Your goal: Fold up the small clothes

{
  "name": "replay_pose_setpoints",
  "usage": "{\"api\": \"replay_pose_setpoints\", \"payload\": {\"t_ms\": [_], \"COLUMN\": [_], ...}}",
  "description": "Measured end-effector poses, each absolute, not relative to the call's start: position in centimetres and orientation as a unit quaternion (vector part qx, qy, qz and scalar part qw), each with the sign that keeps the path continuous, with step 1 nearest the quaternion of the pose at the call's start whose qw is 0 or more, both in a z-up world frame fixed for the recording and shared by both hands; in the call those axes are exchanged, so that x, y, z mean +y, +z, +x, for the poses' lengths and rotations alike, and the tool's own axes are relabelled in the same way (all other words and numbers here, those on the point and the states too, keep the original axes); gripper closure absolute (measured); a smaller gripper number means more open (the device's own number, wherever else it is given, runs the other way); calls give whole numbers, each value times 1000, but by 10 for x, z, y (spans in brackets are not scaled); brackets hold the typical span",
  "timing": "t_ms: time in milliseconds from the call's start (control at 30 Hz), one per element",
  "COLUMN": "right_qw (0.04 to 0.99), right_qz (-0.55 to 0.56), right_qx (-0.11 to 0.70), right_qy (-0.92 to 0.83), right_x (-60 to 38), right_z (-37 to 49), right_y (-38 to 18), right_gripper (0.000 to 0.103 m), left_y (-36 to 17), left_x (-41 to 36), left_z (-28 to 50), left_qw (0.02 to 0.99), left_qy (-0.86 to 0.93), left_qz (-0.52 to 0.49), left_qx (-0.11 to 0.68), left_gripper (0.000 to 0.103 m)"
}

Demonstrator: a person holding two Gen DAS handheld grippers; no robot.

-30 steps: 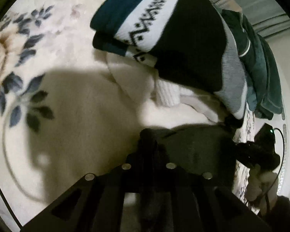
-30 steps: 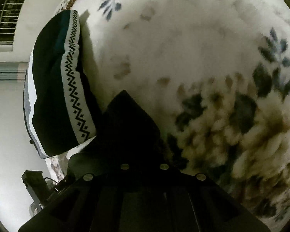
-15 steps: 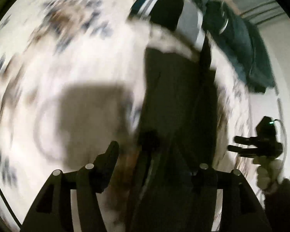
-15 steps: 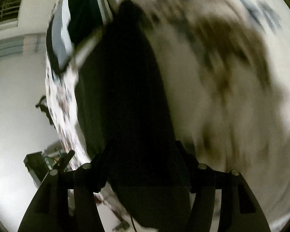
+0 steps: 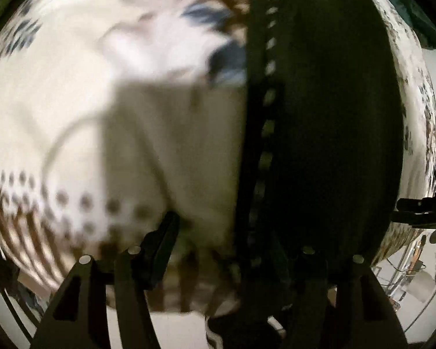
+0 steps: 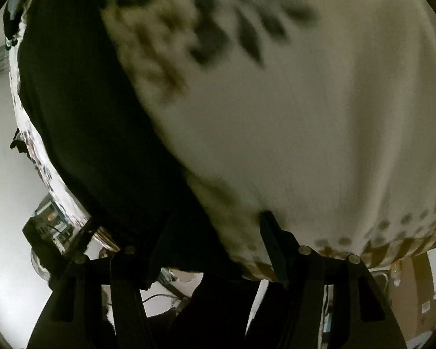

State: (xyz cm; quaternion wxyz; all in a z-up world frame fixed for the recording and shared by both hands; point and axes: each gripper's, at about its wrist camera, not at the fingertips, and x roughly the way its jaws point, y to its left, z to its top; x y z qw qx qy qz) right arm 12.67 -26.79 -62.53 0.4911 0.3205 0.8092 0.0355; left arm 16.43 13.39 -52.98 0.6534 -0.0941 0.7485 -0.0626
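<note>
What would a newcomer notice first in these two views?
A big dark garment with a dashed pale stripe fills the right half of the left wrist view, running top to bottom. Beneath it lies a white floral cover, which fills most of the right wrist view. Both views are blurred.

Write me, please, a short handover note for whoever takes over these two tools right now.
Left tool: open, gripping nothing; the dark garment covers its right-finger side.
Right tool: open as well, with the same garment at its left finger.
The garment lies stretched out on the floral bedspread, with a white dashed stripe along one edge.
Done: the garment is laid down. Both views are blurred, so I cannot tell how far it is folded.
Left: probably regrasp an end and fold it over.
</note>
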Motion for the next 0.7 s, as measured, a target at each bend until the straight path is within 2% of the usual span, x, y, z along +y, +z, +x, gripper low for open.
{"api": "replay_pose_setpoints", "payload": {"t_ms": [100, 267, 367, 533, 600, 667, 700], "right_qw": [484, 470, 459, 441, 441, 447, 449], "right_qz": [339, 362, 391, 427, 431, 426, 425], "right_qx": [805, 799, 790, 780, 777, 775, 774], "right_qy": [53, 95, 109, 122, 124, 130, 134], "right_x": [-266, -247, -245, -233, -223, -205, -193], "right_z": [112, 95, 90, 82, 81, 82, 83], "right_y": [-634, -651, -659, -671, -673, -674, -674], "right_gripper": [40, 40, 40, 38, 38, 41, 64], "left_y": [-525, -536, -554, -548, -541, -537, -537], "left_x": [143, 133, 114, 98, 103, 106, 111], "left_z": [151, 133, 131, 133, 124, 123, 108], "left_qw": [642, 607, 595, 621, 632, 639, 640], "left_qy": [-66, -120, -126, -111, -101, -83, -80], "left_qz": [-126, -246, -229, -211, -203, -197, -202], "left_qx": [753, 746, 760, 747, 741, 739, 737], "left_gripper": [46, 45, 45, 45, 57, 79, 85]}}
